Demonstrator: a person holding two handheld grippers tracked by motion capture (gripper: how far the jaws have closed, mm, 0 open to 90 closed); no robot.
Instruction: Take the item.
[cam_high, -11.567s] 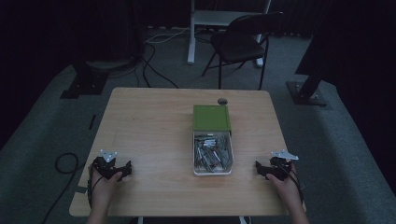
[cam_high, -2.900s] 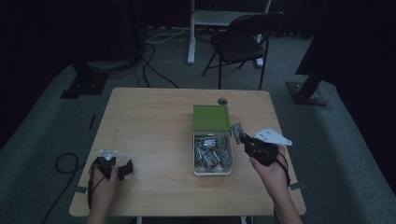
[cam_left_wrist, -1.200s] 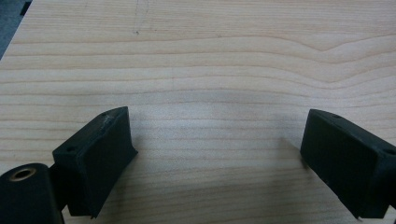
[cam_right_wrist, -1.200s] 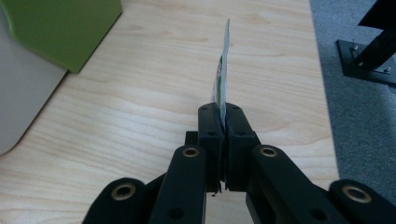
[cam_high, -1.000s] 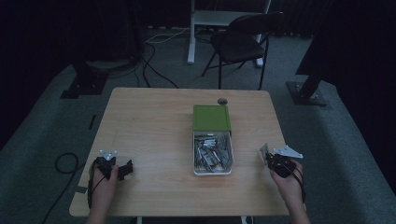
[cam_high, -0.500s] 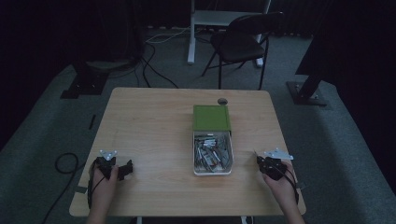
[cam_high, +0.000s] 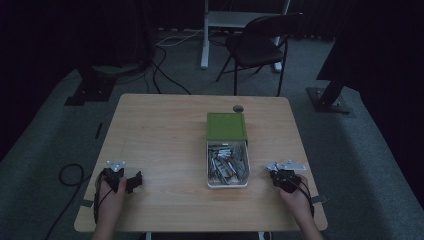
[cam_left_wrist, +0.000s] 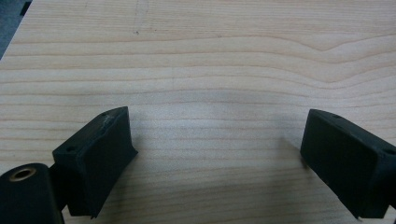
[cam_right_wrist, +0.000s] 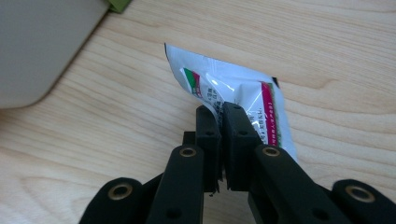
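My right gripper (cam_right_wrist: 222, 109) is shut on a small white sachet (cam_right_wrist: 224, 86) with red and green print, pinching its near edge; the sachet hangs just over the wood. In the high view this gripper (cam_high: 276, 173) sits right of a white tray (cam_high: 209, 170) holding several similar packets. A green lid (cam_high: 226, 126) lies flat behind the tray, touching its far end. My left gripper (cam_high: 134, 181) rests at the table's front left, far from the tray. Its jaws stand wide apart over bare wood in the left gripper view (cam_left_wrist: 217, 126), with nothing between them.
The tray's rounded corner (cam_right_wrist: 37, 42) lies to the upper left in the right gripper view. A small dark round hole (cam_high: 238, 108) is in the table behind the lid. A folding chair (cam_high: 260, 45) and cables (cam_high: 165, 75) are on the floor beyond the table.
My right gripper went to the tray, came away with the sachet, moved right and back toward the front edge, then lowered toward the table. The left gripper stayed put.
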